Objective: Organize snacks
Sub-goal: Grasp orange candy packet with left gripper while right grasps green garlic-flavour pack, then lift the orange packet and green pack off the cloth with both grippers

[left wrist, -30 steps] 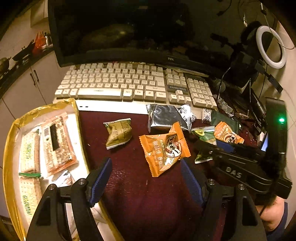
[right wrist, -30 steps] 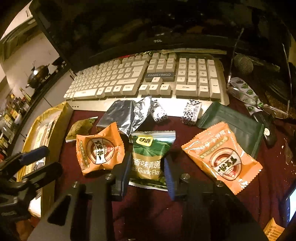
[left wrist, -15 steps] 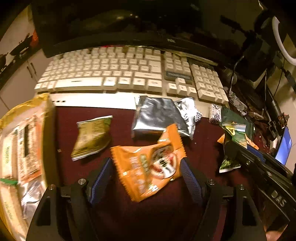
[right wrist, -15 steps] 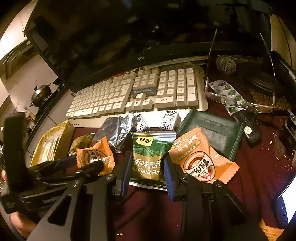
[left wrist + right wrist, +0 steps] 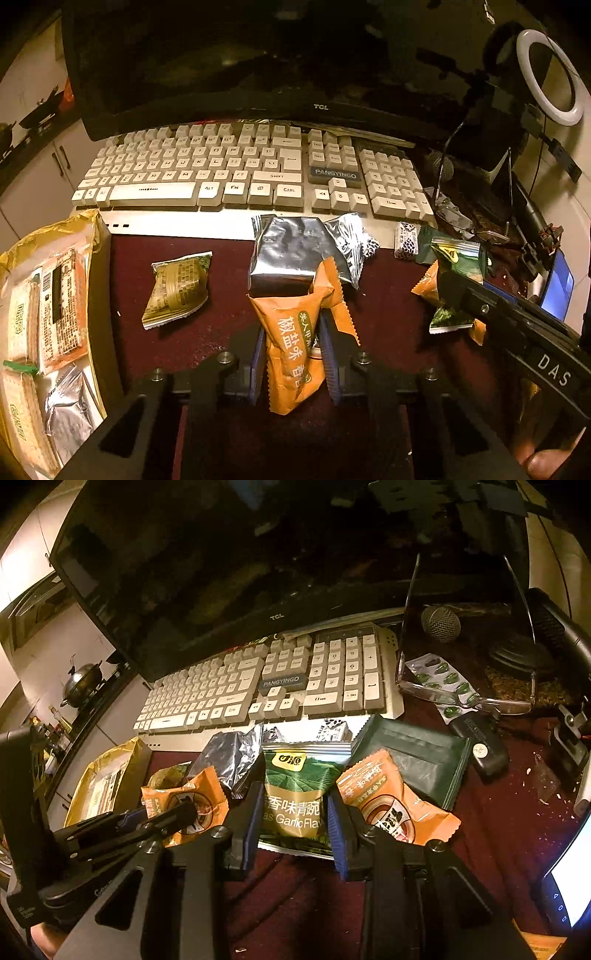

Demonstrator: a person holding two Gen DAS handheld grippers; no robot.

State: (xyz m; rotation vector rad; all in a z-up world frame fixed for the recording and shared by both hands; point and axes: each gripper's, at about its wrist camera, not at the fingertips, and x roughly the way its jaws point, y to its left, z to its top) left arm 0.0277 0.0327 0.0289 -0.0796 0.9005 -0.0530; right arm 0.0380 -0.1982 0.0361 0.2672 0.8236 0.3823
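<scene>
My left gripper [image 5: 292,345] is shut on an orange snack packet [image 5: 295,347], crumpled between the blue pads; it also shows in the right wrist view [image 5: 184,806]. My right gripper [image 5: 295,812] is shut on a green garlic-pea packet [image 5: 295,797], which also shows in the left wrist view [image 5: 456,258]. A second orange packet [image 5: 391,805] lies right of it. A silver foil packet [image 5: 291,254] and an olive-green packet [image 5: 177,288] lie on the dark red mat. A gold-edged tray [image 5: 96,236] at the left holds several snack packets.
A white keyboard [image 5: 236,173] and a black TCL monitor [image 5: 258,55] stand behind the mat. A dark green pouch [image 5: 417,757], glasses [image 5: 461,698], a pill blister [image 5: 439,679], a microphone [image 5: 441,622] and a ring light [image 5: 546,77] crowd the right side.
My left gripper moved forward over the orange packet and closed on it, crumpling it upright. My right gripper keeps its hold on the green packet.
</scene>
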